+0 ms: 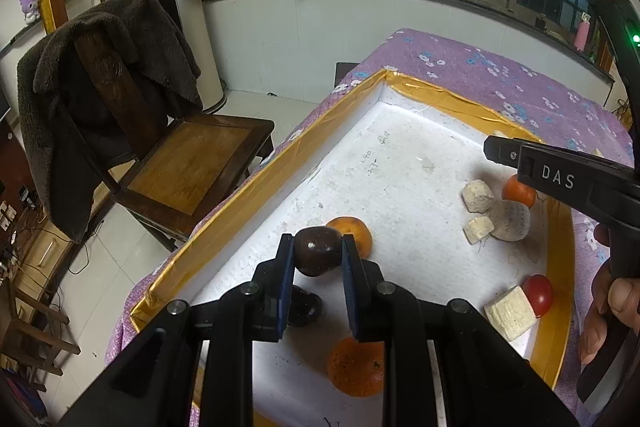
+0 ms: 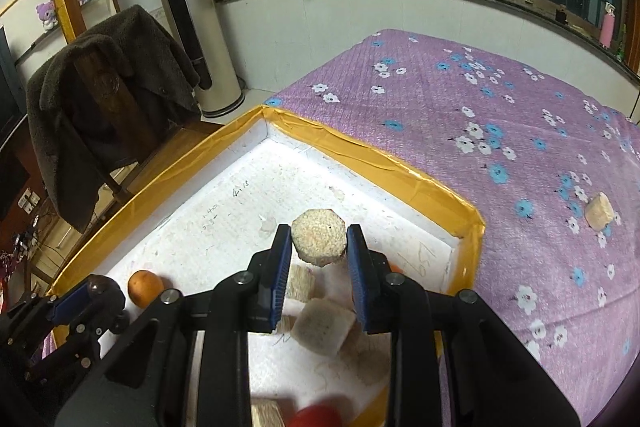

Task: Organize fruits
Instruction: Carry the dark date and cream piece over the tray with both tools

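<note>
Purple flowered cloth (image 2: 460, 115) covers the table, and on it sits the white foam tray (image 1: 400, 155) with its yellow taped rim. I see my left gripper (image 1: 317, 251) clamped on a dark plum (image 1: 318, 250), the blue pads pressing both its sides, lifted over the tray's near left part. Just behind that plum lies an orange (image 1: 354, 233); a second dark plum (image 1: 306, 305) sits below the left finger, and another orange (image 1: 356, 367) lies nearer still. My right gripper (image 2: 319, 247) is closed on a pale, rough, many-sided foam block (image 2: 319, 239), held above the tray's right half. Under it lie more pale foam cubes (image 2: 322, 325), and a red blur at the bottom edge is a tomato (image 2: 316, 417), I think. From the left camera, the tray's right side holds a third orange (image 1: 516, 190), a red tomato and several cubes. One cube (image 2: 599, 211) lies out on the cloth, far right. A wooden chair (image 1: 192, 167) draped with a brown coat (image 1: 80, 99) stands left.
</note>
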Motion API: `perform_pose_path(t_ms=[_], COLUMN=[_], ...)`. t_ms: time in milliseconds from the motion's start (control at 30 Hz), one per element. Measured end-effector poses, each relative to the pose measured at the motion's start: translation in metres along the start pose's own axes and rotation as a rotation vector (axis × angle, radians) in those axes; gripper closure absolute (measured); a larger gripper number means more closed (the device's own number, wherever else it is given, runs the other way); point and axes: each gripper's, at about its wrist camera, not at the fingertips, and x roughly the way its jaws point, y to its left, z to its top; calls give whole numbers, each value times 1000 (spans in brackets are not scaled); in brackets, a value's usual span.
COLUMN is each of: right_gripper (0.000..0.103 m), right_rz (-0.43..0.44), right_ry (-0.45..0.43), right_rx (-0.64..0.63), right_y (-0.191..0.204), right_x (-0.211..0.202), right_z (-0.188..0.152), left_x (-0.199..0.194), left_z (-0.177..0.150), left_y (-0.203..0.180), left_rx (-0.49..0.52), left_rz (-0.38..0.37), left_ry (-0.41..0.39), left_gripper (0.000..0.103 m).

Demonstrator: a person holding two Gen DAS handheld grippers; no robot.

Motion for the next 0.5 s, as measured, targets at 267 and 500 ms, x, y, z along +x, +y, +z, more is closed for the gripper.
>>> perform_pose_path(t_ms=[267,500], right_gripper=[73,73], right_rz=[0,-3], right_ry=[33,40], right_rx=[-7,-7], right_y=[3,5], right_x=[12,18], right_z=[4,9], left_x=[4,5], left_z=[4,4], left_y=[2,4], left_rx=[-11,-19], left_rz=[-4,-1], left_ry=[11,15], left_gripper=[81,79])
